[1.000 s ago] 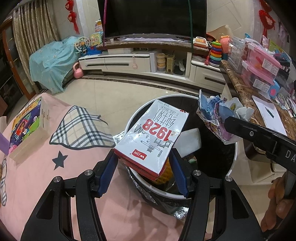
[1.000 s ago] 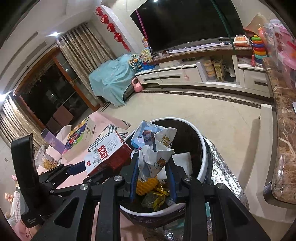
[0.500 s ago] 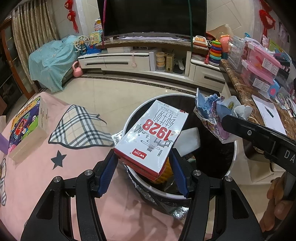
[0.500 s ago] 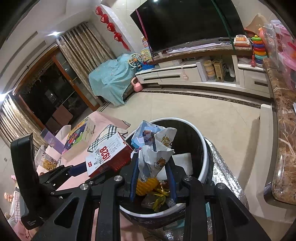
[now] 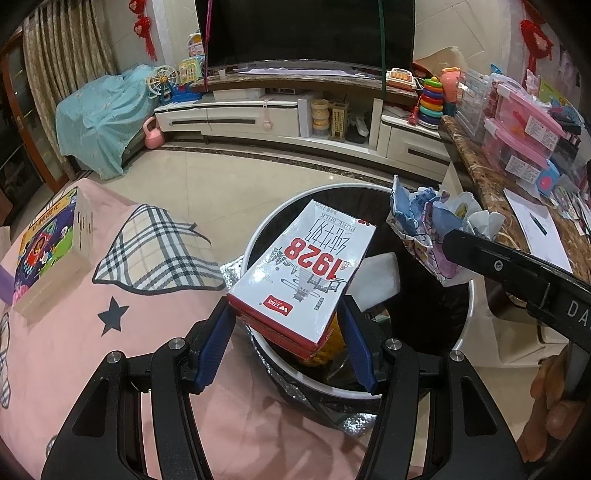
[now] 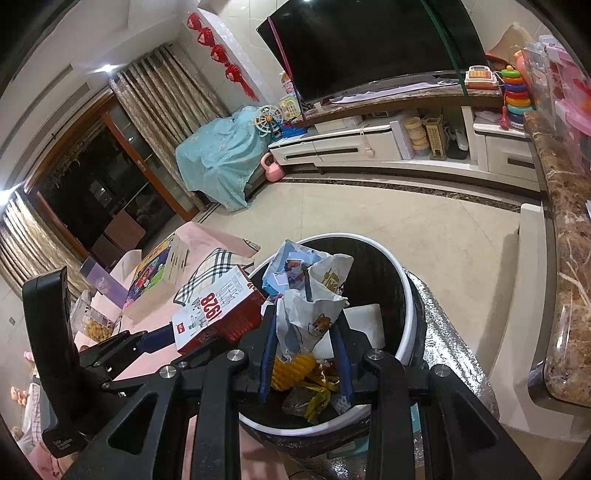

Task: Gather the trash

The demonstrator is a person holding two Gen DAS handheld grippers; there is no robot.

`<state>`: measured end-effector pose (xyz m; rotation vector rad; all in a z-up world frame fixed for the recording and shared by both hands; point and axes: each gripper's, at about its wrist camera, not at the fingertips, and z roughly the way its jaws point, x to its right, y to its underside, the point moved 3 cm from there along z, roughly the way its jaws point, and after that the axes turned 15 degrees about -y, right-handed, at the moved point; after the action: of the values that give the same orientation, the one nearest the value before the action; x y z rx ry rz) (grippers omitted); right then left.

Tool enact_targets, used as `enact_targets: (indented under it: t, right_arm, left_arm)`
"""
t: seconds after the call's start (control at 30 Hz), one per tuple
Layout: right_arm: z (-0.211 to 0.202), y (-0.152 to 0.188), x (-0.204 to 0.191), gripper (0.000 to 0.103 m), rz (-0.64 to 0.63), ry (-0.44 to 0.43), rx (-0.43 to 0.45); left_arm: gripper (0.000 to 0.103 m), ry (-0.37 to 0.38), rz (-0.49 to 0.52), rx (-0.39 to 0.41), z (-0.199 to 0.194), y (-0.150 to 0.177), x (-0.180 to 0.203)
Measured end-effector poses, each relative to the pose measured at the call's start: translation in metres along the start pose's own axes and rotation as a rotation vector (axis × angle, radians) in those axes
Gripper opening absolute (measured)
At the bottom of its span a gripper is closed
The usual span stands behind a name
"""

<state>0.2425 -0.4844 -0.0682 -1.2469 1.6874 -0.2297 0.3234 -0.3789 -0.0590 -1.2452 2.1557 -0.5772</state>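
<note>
Both tongs pinching: left gripper (image 5: 286, 334) w/ white-red milk carton (image 5: 303, 273), right gripper (image 6: 304, 354) w/ crumpled wrappers (image 6: 310, 299).

Dark TV (image 5: 303, 29); pink kettlebell (image 5: 153, 134) on floor.

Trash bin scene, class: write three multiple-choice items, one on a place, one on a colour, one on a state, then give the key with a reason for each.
1. Where is the milk carton?
A. on the pink cloth
B. held over the trash bin
C. on the TV shelf

2. What colour are the large digits on the carton?
A. red
B. green
C. black

3. What is the state of the right gripper?
A. open and empty
B. out of view
C. closed on crumpled wrappers

Key: B, the left gripper clamps the carton above the bin's open mouth. A, "1928" is printed in red. C, its blue pads press the wrappers from both sides above the bin.
</note>
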Motion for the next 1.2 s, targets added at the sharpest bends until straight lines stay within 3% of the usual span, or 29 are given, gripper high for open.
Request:
enact_targets:
  t: [0.43, 0.47, 0.53, 0.57, 0.6, 0.9, 1.03, 1.2]
  right_arm:
    - [0.002, -0.002, 0.003, 0.031, 0.014, 0.001, -0.007]
    - [0.002, -0.003, 0.003, 0.034, 0.018, 0.002, -0.011]
    - [0.003, -0.003, 0.005, 0.048, 0.029, 0.004, -0.021]
    - [0.002, -0.004, 0.005, 0.061, 0.035, 0.002, -0.019]
    - [0.001, -0.003, 0.005, 0.064, 0.039, -0.001, -0.012]
    - [-0.023, 0.003, -0.011, 0.064, 0.047, -0.022, 0.044]
    - [-0.038, 0.013, -0.026, 0.065, 0.048, -0.041, 0.075]
    - [-0.058, 0.040, -0.054, 0.083, 0.021, -0.058, 0.135]
  left_arm:
    - [0.058, 0.005, 0.025, 0.004, -0.004, -0.007, 0.006]
    - [0.059, 0.016, 0.028, 0.001, -0.004, -0.008, 0.006]
    - [0.067, 0.013, 0.031, -0.010, -0.004, -0.007, 0.006]
    - [0.072, 0.008, 0.030, -0.009, -0.005, -0.006, 0.005]
    - [0.073, 0.005, 0.027, -0.007, -0.006, -0.003, 0.004]
    - [0.074, 0.004, -0.077, -0.002, -0.029, 0.038, -0.031]
    - [0.074, -0.002, -0.148, 0.044, -0.055, 0.059, -0.053]
    - [0.080, -0.003, -0.230, 0.122, -0.092, 0.093, -0.079]
